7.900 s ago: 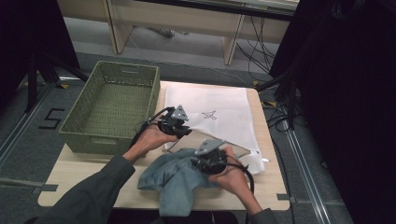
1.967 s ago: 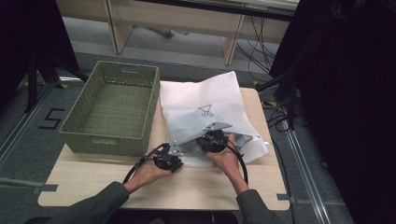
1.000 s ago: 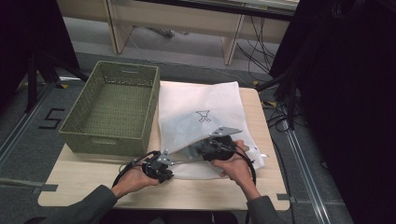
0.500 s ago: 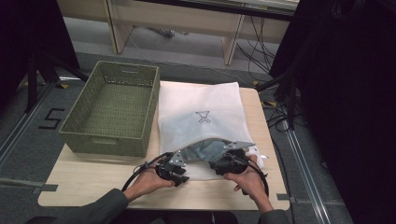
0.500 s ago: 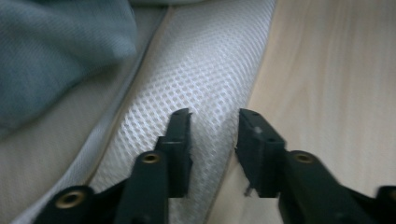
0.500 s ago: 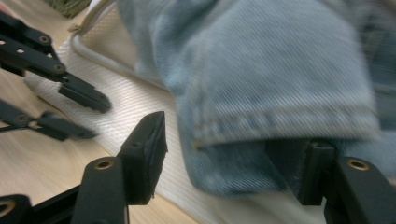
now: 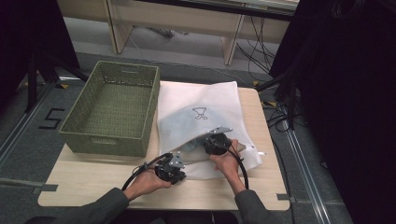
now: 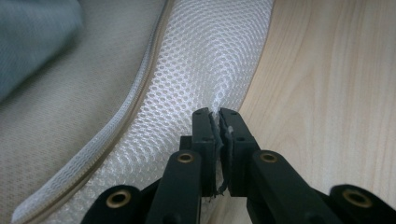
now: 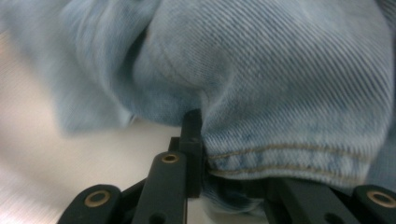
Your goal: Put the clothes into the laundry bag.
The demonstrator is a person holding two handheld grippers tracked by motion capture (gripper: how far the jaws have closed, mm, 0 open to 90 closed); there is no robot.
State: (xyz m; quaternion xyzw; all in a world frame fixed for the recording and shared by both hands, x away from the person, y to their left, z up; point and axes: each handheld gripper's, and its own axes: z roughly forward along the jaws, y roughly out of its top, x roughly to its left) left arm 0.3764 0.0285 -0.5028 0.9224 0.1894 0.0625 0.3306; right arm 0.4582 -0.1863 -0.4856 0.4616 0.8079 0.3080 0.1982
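At lower centre of high view, left gripper (image 7: 180, 164) clamps mesh laundry bag (image 7: 205, 100) edge; right gripper (image 7: 211, 141) grips denim garment (image 9: 280, 84), right jaw hidden under fabric.

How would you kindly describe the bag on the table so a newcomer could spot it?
On the light wooden table, right of the green woven basket, lies a flat white mesh laundry bag. A small black printed emblem and pale blue denim inside set it apart.

Left gripper (image 7: 171, 169) sits low near the table's front edge, jaws closed on a fold of mesh (contact visible in the left gripper view). Right gripper (image 7: 215, 143) lies farther forward, hand (image 7: 227, 161) behind it, jaws clamped on denim.
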